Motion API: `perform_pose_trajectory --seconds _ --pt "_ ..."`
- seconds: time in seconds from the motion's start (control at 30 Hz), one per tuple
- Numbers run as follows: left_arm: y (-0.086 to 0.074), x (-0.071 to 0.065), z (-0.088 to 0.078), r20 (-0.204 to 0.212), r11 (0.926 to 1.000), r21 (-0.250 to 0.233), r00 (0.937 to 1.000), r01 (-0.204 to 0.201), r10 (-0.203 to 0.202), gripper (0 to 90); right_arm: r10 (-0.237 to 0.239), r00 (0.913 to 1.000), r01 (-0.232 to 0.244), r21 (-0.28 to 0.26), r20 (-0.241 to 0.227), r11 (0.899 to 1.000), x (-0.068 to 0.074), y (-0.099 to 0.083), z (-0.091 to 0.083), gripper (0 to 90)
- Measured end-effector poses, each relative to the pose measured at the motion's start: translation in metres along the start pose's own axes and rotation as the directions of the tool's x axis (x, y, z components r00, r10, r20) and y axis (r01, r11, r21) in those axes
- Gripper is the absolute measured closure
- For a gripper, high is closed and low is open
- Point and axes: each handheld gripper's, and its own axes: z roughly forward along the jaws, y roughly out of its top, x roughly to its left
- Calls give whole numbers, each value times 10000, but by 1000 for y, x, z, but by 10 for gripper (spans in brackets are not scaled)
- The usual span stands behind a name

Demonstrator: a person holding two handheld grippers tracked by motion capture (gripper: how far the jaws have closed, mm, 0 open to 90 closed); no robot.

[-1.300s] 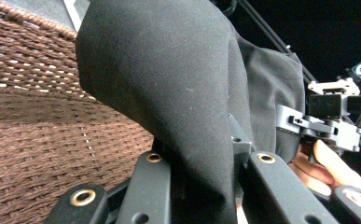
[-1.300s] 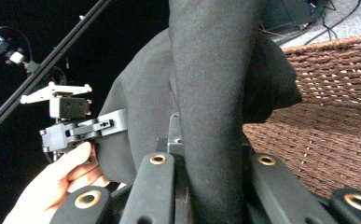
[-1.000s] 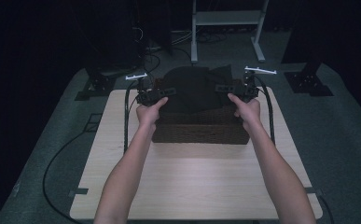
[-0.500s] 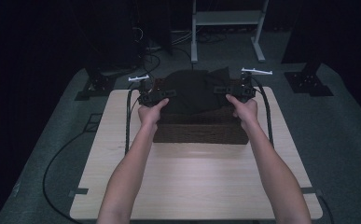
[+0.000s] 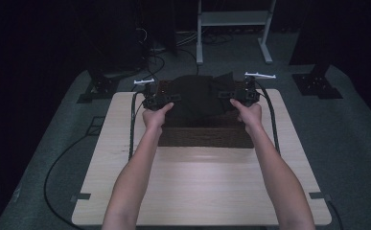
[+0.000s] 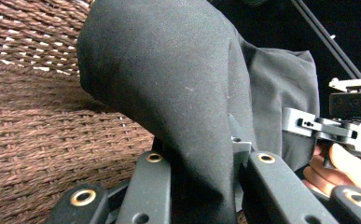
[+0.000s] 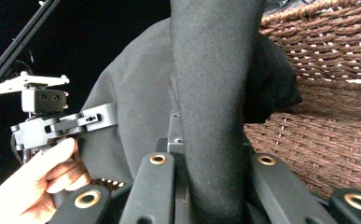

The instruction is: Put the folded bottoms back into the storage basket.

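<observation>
Basket (image 5: 200, 136): brown wicker, rectangular, set on the far half of the table (image 5: 197, 191). A black cloth (image 5: 197, 98) is held partly inside it and partly raised above its rim, spread between the two grippers.

Cloth: plain black, matte, soft fabric, draped in thick folds; one fold hangs over the basket's woven wall in the left gripper view (image 6: 178, 93), another stands upright before the basket in the right gripper view (image 7: 213, 93).

Left gripper (image 5: 155, 98): at the basket's far left corner, jaws closed on a fold of the cloth.

Right gripper (image 5: 240, 93): at the basket's far right corner, jaws likewise clamped on a fold of the cloth.
</observation>
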Motion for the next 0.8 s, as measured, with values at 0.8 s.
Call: perform_pose_trajectory --seconds 0.8 --pt "-2 7 8 -644 9991 371 9977 228 -204 764 247 9993 -255 302 281 9992 -11 -3 12 776"
